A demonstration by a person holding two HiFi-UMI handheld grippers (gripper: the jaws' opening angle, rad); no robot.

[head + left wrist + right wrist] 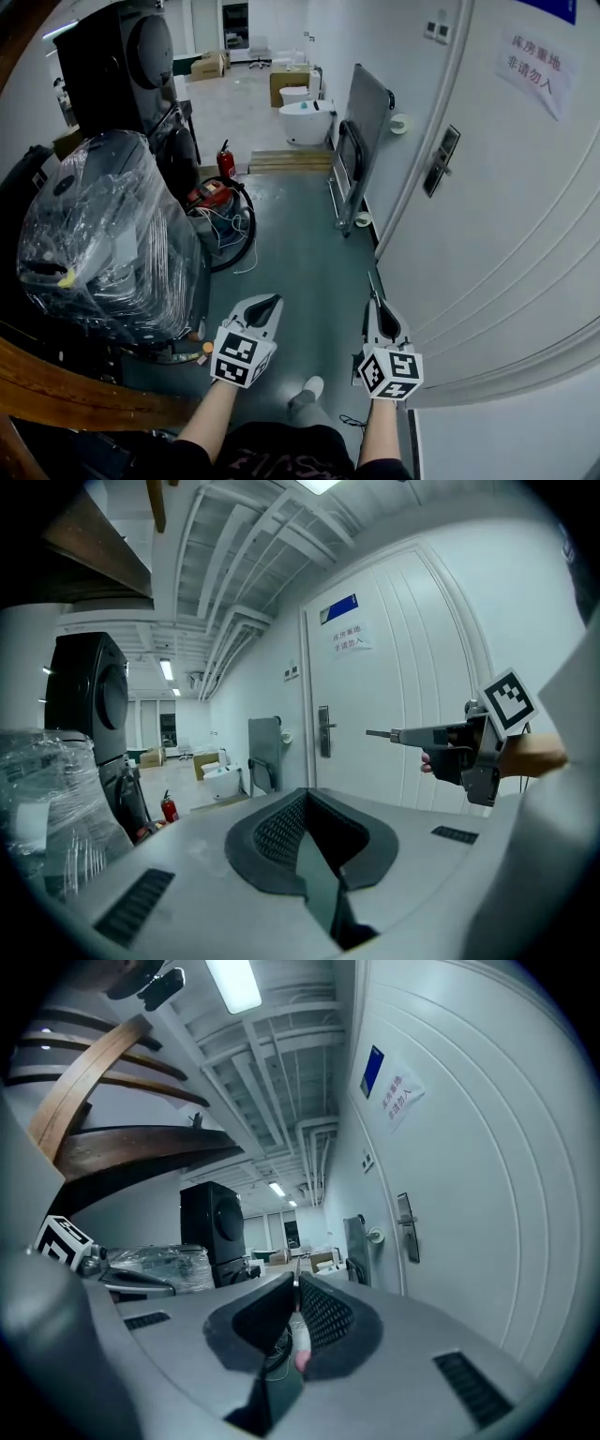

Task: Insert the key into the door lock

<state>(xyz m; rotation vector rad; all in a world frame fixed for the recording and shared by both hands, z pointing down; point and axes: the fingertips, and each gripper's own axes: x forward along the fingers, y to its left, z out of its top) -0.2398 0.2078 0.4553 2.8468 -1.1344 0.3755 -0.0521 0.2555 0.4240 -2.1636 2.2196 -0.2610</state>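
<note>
Since only the blade has to meet the lock, the right gripper (376, 302) is clamped on the head end of the thin silver metal key (372, 286), leaving the bare blade sticking out past the jaw tips. In the right gripper view the jaws stand nearly together with the blade pinched between them. A pinkish piece (300, 1354) sits lower in the gap; it may be the key's head or a tag, I cannot tell which.

The left gripper (274, 302) hangs beside it on the left, jaws closed tip to tip on nothing, apparently kept out of the way as a spare hand. The dark upright door lock (441, 161), a narrow plate with a lever handle, sits on the white panelled door (506, 234). It is far ahead and to the right, well apart from the key, so the task looks to be in its approach stage.

The key's long axis runs in line with the gripper and about level. Its tip points to the far end of the corridor, roughly along the door's face and not at it. By my reading, the tip would have to swing rightward toward the plate before any insertion.
</note>
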